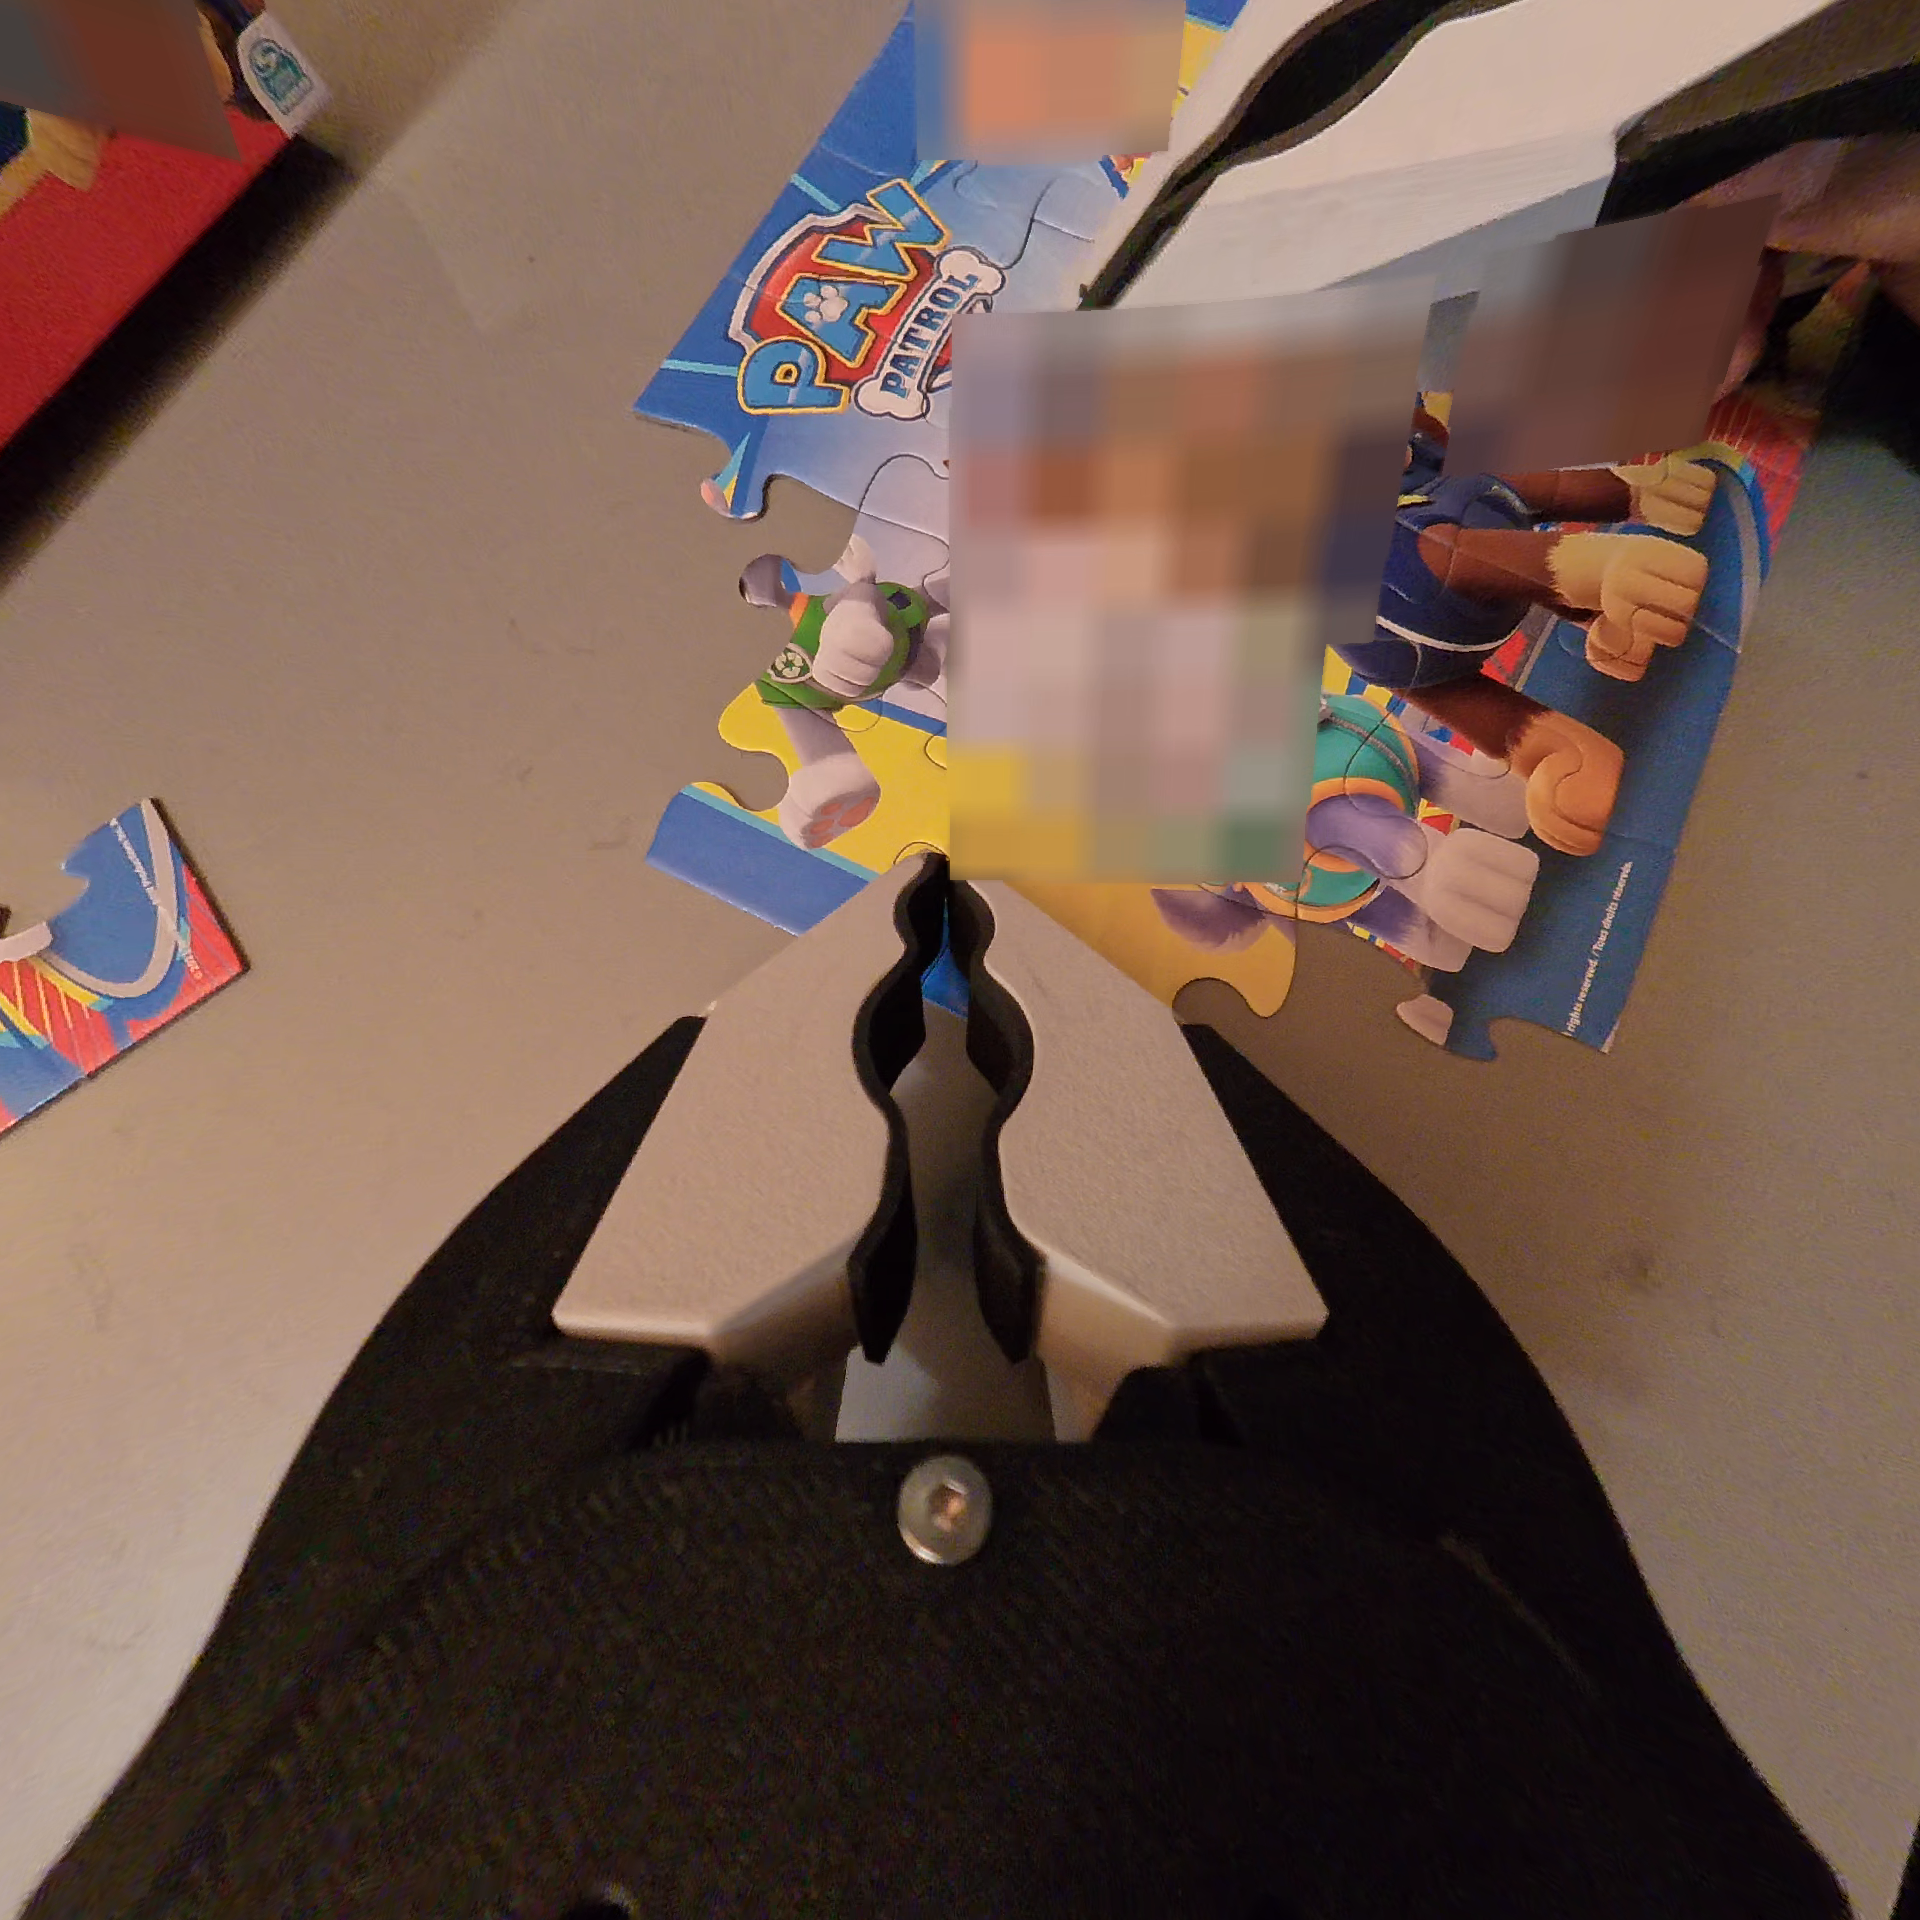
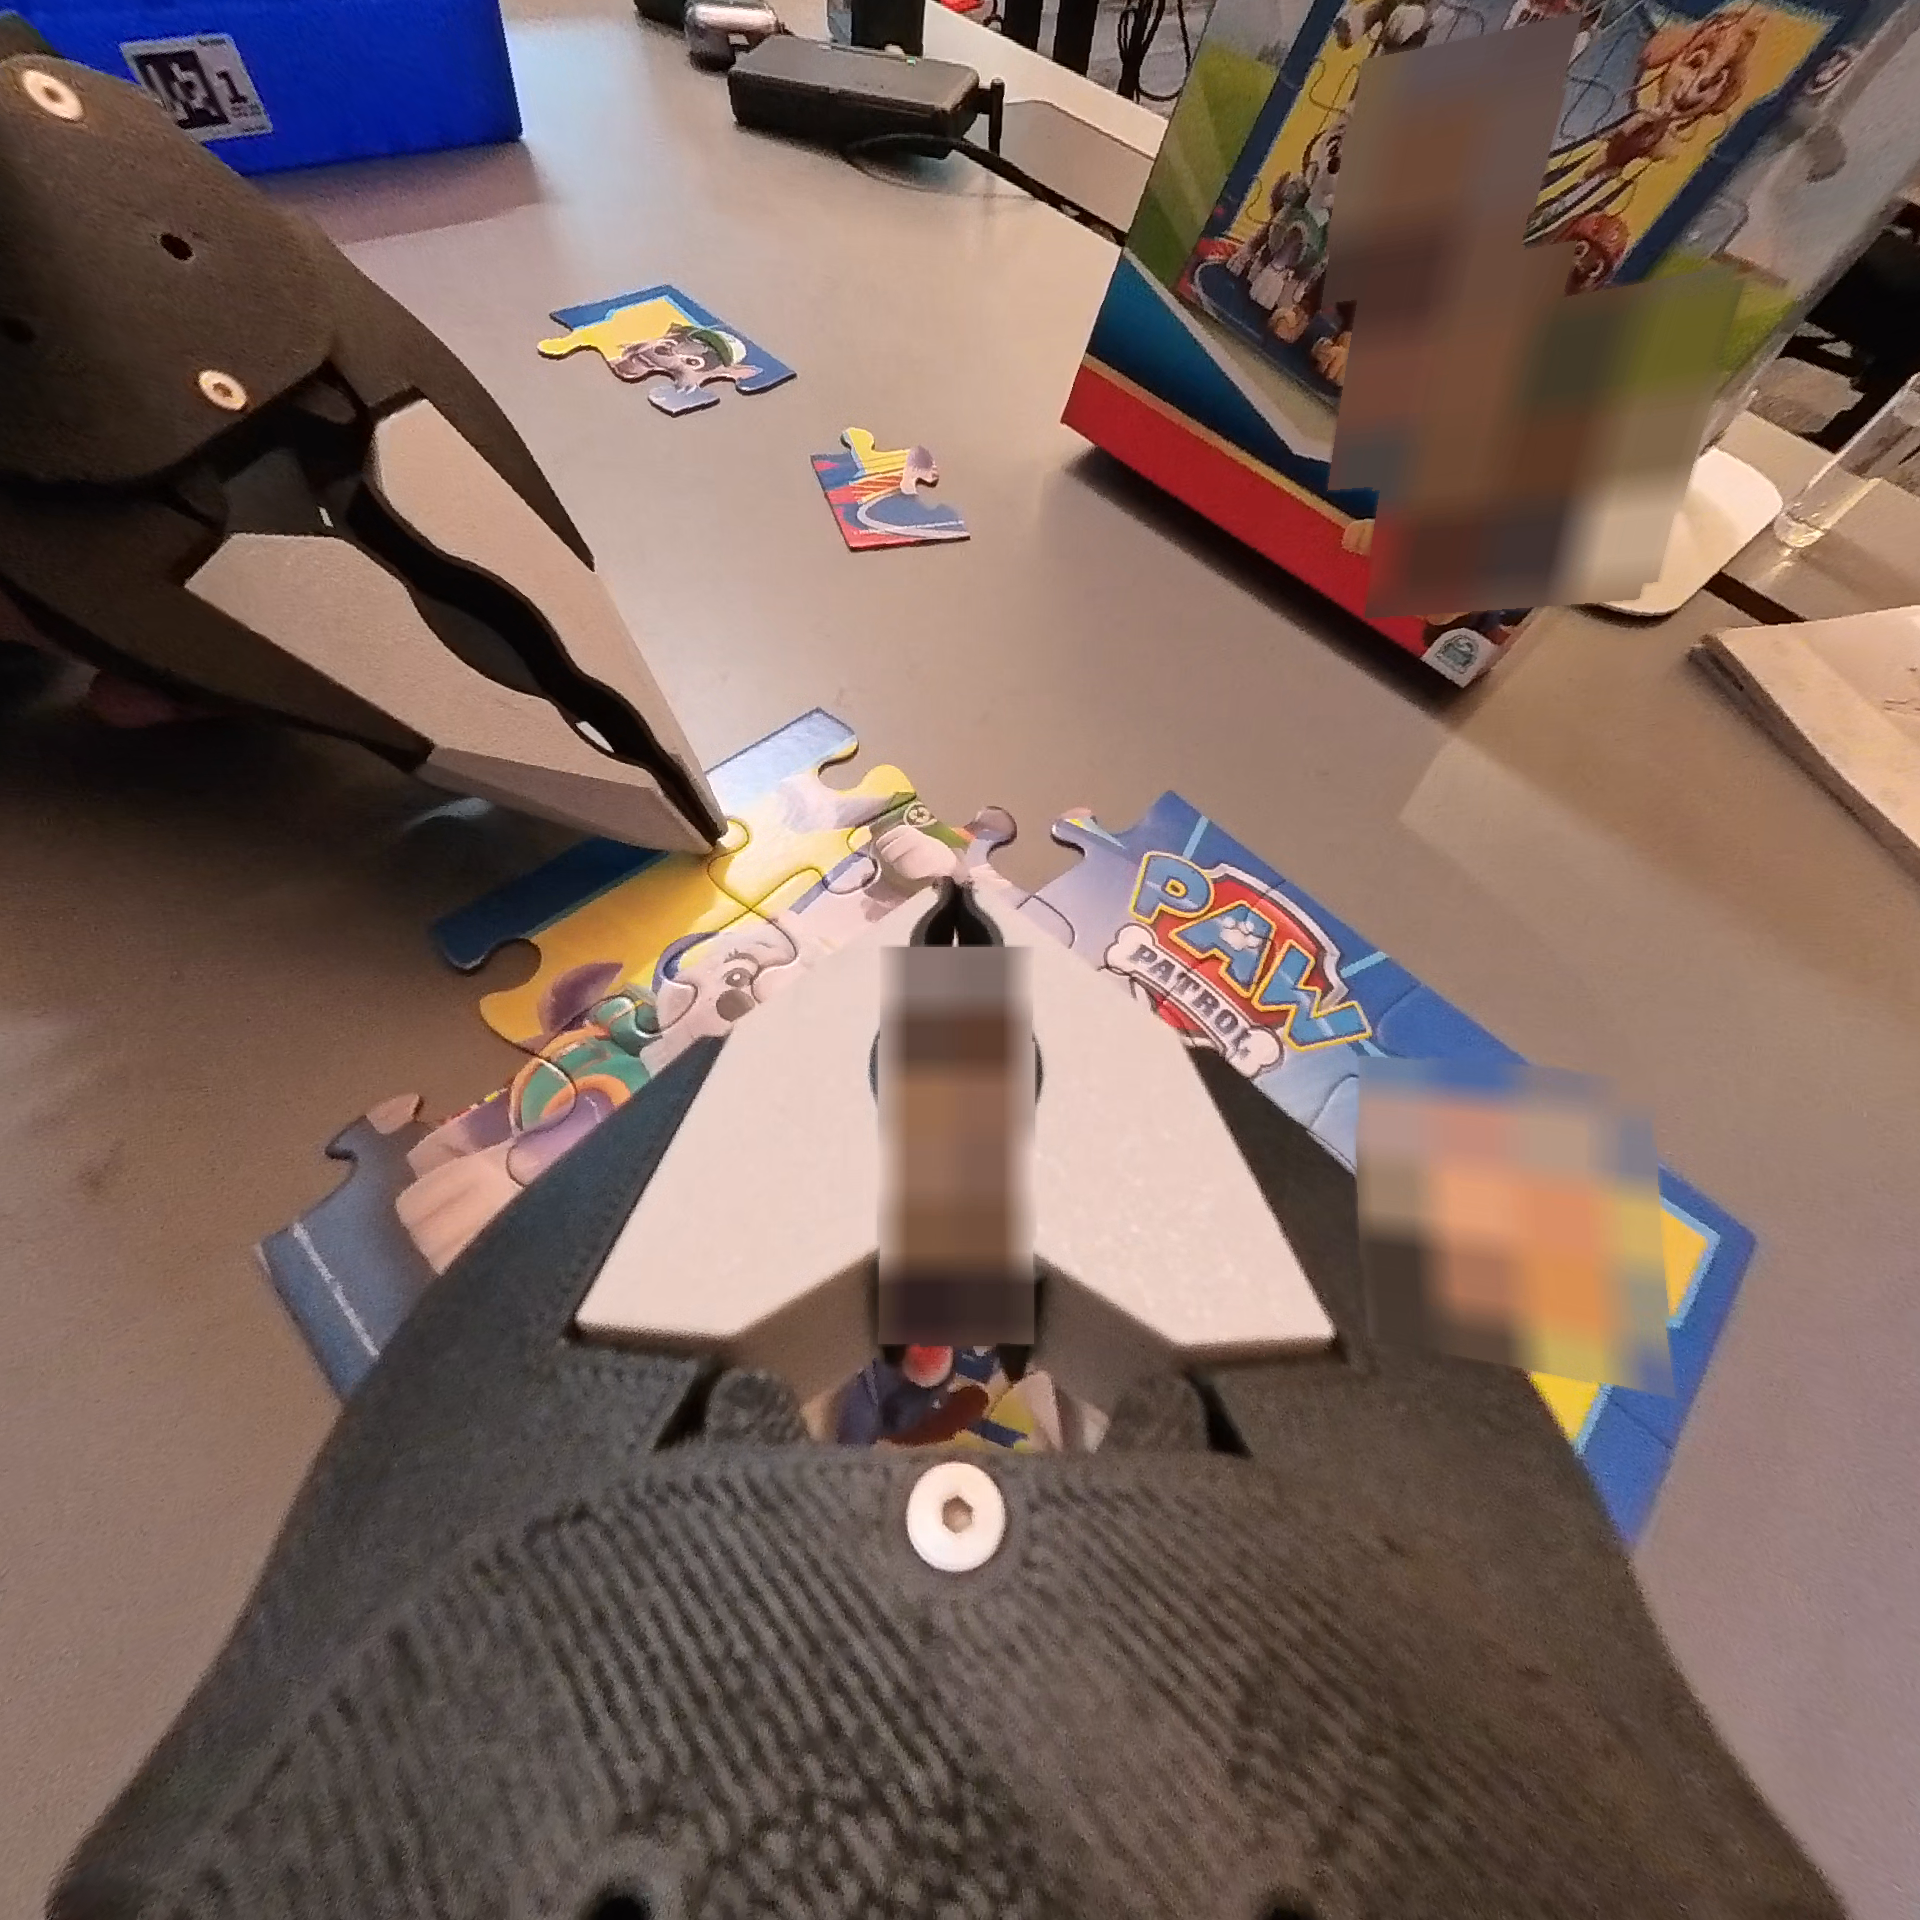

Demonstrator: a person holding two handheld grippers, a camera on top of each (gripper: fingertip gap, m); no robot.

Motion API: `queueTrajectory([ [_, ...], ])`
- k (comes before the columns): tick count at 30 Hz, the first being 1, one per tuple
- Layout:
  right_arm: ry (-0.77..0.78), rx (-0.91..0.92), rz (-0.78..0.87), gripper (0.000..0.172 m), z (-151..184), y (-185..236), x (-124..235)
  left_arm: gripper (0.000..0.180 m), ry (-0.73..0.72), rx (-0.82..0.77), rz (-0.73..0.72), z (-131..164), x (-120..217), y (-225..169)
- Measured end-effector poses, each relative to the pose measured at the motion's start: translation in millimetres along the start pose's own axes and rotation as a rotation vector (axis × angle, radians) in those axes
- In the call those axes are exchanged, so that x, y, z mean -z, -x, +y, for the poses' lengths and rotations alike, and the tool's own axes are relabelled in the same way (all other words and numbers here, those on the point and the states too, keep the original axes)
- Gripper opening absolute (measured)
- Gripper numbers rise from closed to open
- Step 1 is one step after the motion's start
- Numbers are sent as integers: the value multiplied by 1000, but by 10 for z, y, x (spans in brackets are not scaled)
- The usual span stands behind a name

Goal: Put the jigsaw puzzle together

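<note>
You see a puzzle [image 2: 1226,966] in blue, yellow and red cartoon print, a grey table [image 2: 1039,675], and a blue bin [image 2: 343,73].

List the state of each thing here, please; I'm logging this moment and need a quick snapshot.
Left gripper: fingers shut, tip down on the puzzle's edge.
Right gripper: fingers shut, over the puzzle, holding nothing visible.
Puzzle: partly assembled, flat on the table, gaps along its edge.
Two loose pieces: lying apart, unjoined.
Puzzle box: standing upright on the grey table.
</note>
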State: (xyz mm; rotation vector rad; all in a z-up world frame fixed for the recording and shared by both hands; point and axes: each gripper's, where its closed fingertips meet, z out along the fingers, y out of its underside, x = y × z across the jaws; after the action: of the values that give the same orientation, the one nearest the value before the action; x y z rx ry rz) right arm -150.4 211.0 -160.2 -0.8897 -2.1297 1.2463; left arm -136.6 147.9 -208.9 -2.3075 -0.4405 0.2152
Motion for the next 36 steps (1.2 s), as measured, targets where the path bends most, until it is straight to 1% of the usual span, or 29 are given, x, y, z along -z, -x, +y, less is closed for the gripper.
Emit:
queueTrajectory([
  [8, -12, 9, 2, 0, -25, 12, 10, 0, 2, 13, 13, 10, 7, 4],
  [9, -13, 9, 3, 0, -27, 11, 11, 2, 1, -6, 8, 22, 21, 22],
  [10, -14, 9, 4, 0, -28, 10, 13, 9, -1, -40, -20, 40, 46, 84],
  [11, -15, 10, 4, 0, -28, 9, 13, 18, -1, -72, -75, 63, 84, 207],
  [12, -15, 11, 5, 0, -30, 9, 13, 23, 7, -85, -143, 92, 142, 379],
  [13, -16, 12, 6, 0, -31, 9, 14, 31, 9, -71, -208, 114, 220, 577],
  [14, -16, 13, 6, 0, -31, 11, 13, 39, -2, -36, -260, 132, 317, 782],
  [17, -11, 17, 6, 0, -26, 17, 6, 55, -64, 157, -395, 277, 686, 1467],
  [20, -3, 25, 7, 0, -16, 24, -6, 70, -74, 326, -460, 629, 970, 1988],
  [22, 2, 29, 8, 0, -9, 27, -14, 72, -69, 386, -492, 838, 1081, 2185],
  [24, 6, 32, 8, 0, -4, 30, -21, 73, -62, 418, -495, 952, 1113, 2260],
  [26, 8, 35, 8, 0, -3, 33, -24, 74, -53, 428, -487, 970, 1101, 2259],
  [32, 8, 35, 8, 0, -3, 33, -25, 75, 32, 346, -534, 1014, 1031, 2232],
  [36, 4, 36, 15, 0, -10, 23, -18, 74, 19, 336, -542, 994, 1046, 2230],
])
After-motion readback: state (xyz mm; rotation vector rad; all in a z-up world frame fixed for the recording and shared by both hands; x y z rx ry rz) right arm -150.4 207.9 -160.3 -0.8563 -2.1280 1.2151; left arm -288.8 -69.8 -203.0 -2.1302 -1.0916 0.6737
